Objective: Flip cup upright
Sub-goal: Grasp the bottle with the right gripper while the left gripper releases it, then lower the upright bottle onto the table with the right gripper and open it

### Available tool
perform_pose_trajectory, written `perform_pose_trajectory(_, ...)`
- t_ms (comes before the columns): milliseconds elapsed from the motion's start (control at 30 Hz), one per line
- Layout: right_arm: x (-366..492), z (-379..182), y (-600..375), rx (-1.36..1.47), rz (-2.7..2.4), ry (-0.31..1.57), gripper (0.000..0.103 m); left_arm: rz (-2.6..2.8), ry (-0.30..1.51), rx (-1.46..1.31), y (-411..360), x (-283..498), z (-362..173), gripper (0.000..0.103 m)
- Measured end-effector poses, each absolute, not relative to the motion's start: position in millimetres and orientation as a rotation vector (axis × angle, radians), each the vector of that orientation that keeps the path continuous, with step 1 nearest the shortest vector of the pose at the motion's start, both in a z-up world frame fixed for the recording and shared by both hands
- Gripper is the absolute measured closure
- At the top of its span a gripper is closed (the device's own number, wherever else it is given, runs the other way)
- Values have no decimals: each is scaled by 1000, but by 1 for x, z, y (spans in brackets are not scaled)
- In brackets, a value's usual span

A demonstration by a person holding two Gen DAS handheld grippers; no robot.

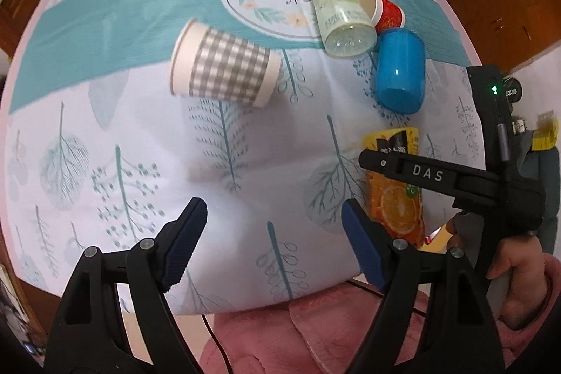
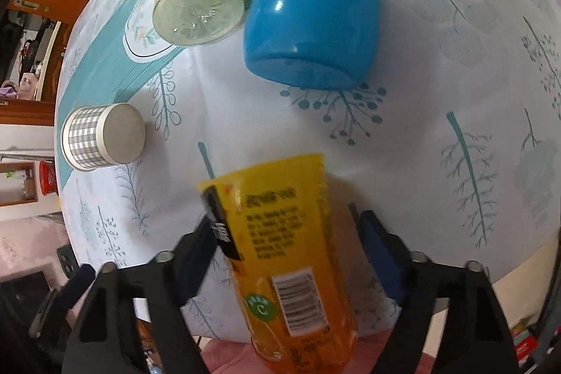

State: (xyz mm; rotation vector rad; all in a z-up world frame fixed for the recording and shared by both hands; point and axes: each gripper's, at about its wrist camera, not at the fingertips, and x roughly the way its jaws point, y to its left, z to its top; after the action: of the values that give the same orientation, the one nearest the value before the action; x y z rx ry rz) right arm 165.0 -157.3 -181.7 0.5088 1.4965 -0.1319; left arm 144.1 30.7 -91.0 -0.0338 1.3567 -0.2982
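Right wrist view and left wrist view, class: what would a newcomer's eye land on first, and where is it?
The orange-yellow cup fills the near foreground, lying between the right gripper's open fingers. Beyond it the blue cup lies on its side beside the clear green cup. Left, the checked paper cup lies alone.

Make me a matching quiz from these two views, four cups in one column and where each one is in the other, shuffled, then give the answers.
Cups:
1. checked paper cup
2. blue cup
3. orange juice cup
4. red paper cup

Places:
A. between the right gripper's fingers
B. lying alone on the left of the tablecloth
C. farthest back, behind the clear green cup
D. lying just in front of the red one

Pairs: 1-B, 2-D, 3-A, 4-C
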Motion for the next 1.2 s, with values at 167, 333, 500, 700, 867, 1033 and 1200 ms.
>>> perform_pose_trajectory(167, 177, -169, -146, 448, -92, 1431, 41, -297, 1347, -16, 28, 148, -87, 26)
perform_pose_trajectory(333, 184, -139, -126, 358, 19, 1255, 42, -268, 1342, -10, 26, 145, -86, 26)
perform_pose_trajectory(500, 175, -105, -113, 225, 80, 1051, 43, -237, 1315, -21, 21, 137, -82, 26)
perform_pose_trajectory(700, 156, -89, -117, 181, 172, 954, 44, -213, 1283, -34, 18, 126, -75, 26)
perform_pose_trajectory(867, 146, -91, -131, 194, 183, 992, 44, -190, 1273, -51, 17, 118, -72, 26)
perform_pose_trajectory(1033, 133, -92, -138, 183, 207, 999, 44, -176, 1267, -64, 16, 110, -70, 26)
perform_pose_trajectory(1200, 110, -94, -138, 136, 277, 1056, 42, -164, 1246, -47, 12, 104, -63, 26)
